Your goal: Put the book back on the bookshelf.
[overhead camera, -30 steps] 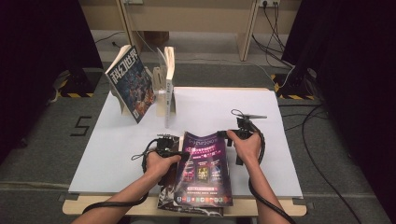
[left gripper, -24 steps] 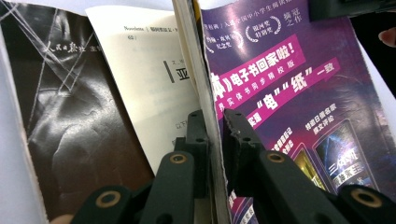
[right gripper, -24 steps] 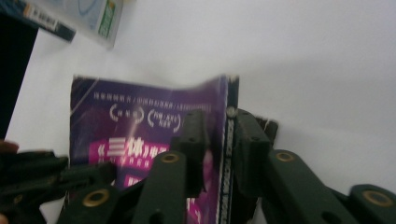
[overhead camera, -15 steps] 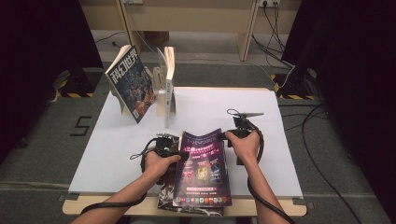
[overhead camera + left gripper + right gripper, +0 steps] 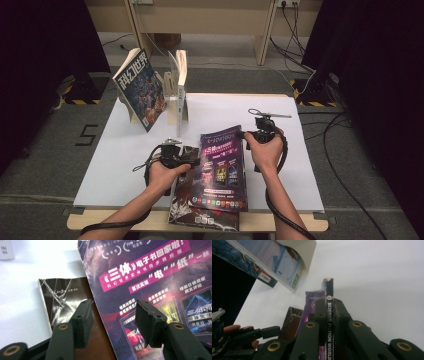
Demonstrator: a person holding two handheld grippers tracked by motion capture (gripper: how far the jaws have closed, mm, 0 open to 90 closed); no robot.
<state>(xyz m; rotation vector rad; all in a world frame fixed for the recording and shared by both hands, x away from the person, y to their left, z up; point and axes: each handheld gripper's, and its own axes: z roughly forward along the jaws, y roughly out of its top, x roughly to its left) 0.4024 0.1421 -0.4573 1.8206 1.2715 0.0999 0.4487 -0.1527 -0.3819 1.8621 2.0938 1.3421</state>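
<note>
So the white table [image 5: 125, 165] takes up most of the scene, with a wooden rack [image 5: 172, 95] at the far left holding a sci-fi magazine [image 5: 140, 95] leaning on its left side and a thin book [image 5: 182, 82] standing on its right. Near the front edge, about in the middle, sits the purple magazine [image 5: 222, 165], lying partly over a dark magazine [image 5: 62, 298] that pokes out on its left and at the near edge. The right gripper [image 5: 329, 315] is clamped tight on the purple magazine's spine at the far right edge, the "Science Fiction World" lettering running straight up between its pads, and that side looks tipped up off the table. The left gripper [image 5: 112, 320] sits over the left edge of the cover and has just been opening its jaws, which now stand spread with the edge running between them, pads touching nothing. Handling-wise, this thing looks light but floppy: glossy cover, thin pages, so it'll probably sag and fan open if it's lifted by a loose corner. The spine is the stiffest bit, so gripping there makes sense. The slick cover could slip through the pads, so a firm pinch well in on the bound edge seems the safest bet.
</note>
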